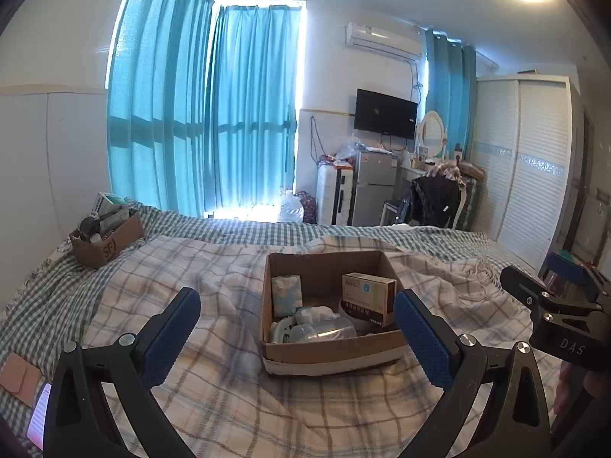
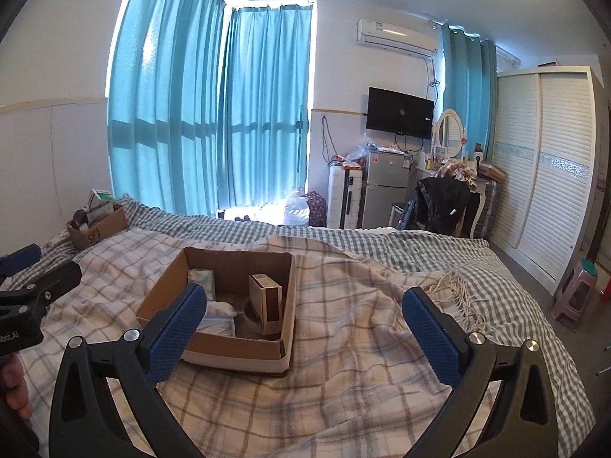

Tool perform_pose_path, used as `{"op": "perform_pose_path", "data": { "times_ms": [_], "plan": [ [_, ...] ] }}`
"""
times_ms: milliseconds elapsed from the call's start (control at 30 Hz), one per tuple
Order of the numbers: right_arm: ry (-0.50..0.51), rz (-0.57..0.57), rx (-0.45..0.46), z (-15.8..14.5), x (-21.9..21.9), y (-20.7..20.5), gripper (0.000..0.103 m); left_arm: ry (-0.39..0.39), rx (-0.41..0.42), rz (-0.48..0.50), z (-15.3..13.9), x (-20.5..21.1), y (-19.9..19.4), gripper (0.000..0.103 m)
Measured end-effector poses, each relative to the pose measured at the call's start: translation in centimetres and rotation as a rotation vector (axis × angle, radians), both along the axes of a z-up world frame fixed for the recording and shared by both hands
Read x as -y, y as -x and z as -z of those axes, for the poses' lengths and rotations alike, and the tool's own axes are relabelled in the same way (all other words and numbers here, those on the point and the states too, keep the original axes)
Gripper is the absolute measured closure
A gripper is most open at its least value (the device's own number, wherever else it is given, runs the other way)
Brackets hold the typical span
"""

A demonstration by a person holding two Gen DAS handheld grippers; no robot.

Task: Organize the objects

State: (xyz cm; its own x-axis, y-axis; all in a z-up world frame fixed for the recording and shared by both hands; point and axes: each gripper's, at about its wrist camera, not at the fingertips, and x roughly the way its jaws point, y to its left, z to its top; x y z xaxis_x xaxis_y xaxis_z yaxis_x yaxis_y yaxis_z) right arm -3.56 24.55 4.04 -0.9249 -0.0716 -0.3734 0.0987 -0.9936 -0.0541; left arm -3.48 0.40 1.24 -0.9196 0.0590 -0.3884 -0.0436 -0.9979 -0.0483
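Note:
An open cardboard box sits on the plaid blanket in the middle of the bed; it also shows in the right wrist view. Inside lie a medicine carton, a tissue pack and a clear bottle. My left gripper is open and empty, hovering in front of the box. My right gripper is open and empty, to the right of the box. A second cardboard box full of items stands at the far left of the bed, also in the right wrist view.
A phone and a pink pad lie at the bed's near left. A wardrobe, a pink stool, a fridge and a chair with clothes stand beyond the bed.

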Motion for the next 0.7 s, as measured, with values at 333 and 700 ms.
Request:
{"op": "perform_pose_path", "data": {
  "times_ms": [333,700],
  "plan": [
    [-0.006,-0.021,0.019,0.45,0.57,0.24,0.0,0.015,-0.009,-0.021,0.11,-0.1,0.02,0.0],
    [-0.007,-0.025,0.028,0.83,0.94,0.32,0.0,0.018,0.01,-0.018,0.49,-0.27,0.04,0.0]
  ]
}}
